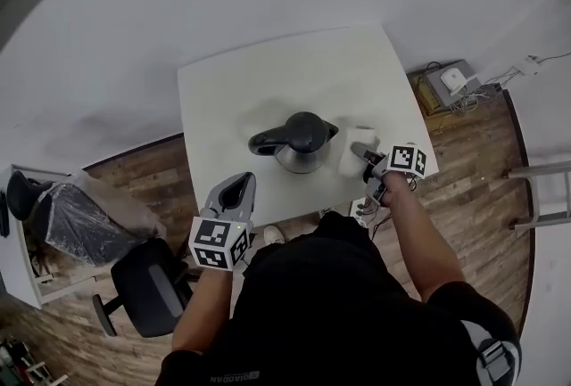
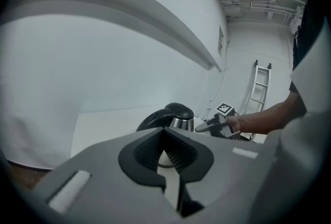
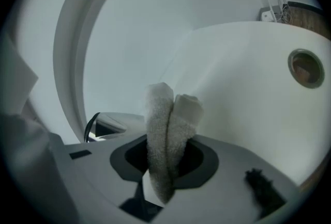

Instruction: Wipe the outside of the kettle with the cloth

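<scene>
— Kettle [image 1: 302, 142] on desk [image 1: 268, 81] in head view, cloth [image 1: 354, 157] just beside its right flank, in right gripper [image 1: 364, 154].
— Left gripper [image 2: 164, 135], own view?
— Fingers [image 2: 179, 151] clenched, empty, short of kettle.
— Right gripper view?
— Fingers [image 3: 202, 160] grasping folded cloth. Wiping likely starting; next, pressing on, sweeping round.

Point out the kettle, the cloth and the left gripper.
kettle [image 1: 305, 130]: head view, dark lid.
cloth [image 3: 165, 124]: right gripper view, its folded middle.
left gripper [image 2: 163, 132]: left gripper view, where its fingertips meet.

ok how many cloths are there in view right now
1. The white cloth is clamped in the right gripper, beside the kettle on the table. The left gripper holds nothing. Another cloth could lie hidden behind the kettle.
</scene>
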`<state>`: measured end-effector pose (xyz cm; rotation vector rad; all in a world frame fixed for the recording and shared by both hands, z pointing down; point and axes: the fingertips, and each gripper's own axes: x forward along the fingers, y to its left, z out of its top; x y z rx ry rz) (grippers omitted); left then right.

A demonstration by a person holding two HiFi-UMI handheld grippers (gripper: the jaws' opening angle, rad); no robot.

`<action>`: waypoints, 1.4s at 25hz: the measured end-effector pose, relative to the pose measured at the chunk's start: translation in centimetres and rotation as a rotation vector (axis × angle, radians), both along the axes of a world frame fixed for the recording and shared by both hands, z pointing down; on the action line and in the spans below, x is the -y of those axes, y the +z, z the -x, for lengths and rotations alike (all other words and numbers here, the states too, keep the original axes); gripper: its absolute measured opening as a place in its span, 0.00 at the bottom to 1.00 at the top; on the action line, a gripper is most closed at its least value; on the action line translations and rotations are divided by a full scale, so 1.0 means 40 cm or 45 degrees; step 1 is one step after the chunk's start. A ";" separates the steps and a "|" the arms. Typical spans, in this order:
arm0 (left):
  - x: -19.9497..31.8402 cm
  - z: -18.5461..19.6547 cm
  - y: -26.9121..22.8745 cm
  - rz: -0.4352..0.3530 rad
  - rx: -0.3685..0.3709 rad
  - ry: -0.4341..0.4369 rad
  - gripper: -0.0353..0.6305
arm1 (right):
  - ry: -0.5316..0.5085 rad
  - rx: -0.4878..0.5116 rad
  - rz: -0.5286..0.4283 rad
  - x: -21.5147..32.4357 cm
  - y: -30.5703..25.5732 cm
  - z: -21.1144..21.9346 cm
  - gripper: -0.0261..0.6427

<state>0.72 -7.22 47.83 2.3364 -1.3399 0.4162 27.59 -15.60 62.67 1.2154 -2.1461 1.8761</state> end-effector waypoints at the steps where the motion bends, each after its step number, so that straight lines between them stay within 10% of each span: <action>1: 0.011 -0.011 0.003 0.006 0.010 -0.019 0.06 | -0.033 0.000 0.014 0.018 0.021 0.003 0.18; 10: 0.044 -0.055 0.046 0.092 0.071 -0.238 0.06 | -0.376 0.040 0.073 0.098 0.094 0.098 0.18; 21: 0.061 -0.086 0.080 0.140 0.098 -0.432 0.06 | -0.770 0.217 -0.054 0.117 -0.166 0.140 0.18; 35: 0.057 -0.104 0.089 0.159 0.117 -0.469 0.06 | -0.872 0.376 -0.304 0.138 -0.396 0.131 0.18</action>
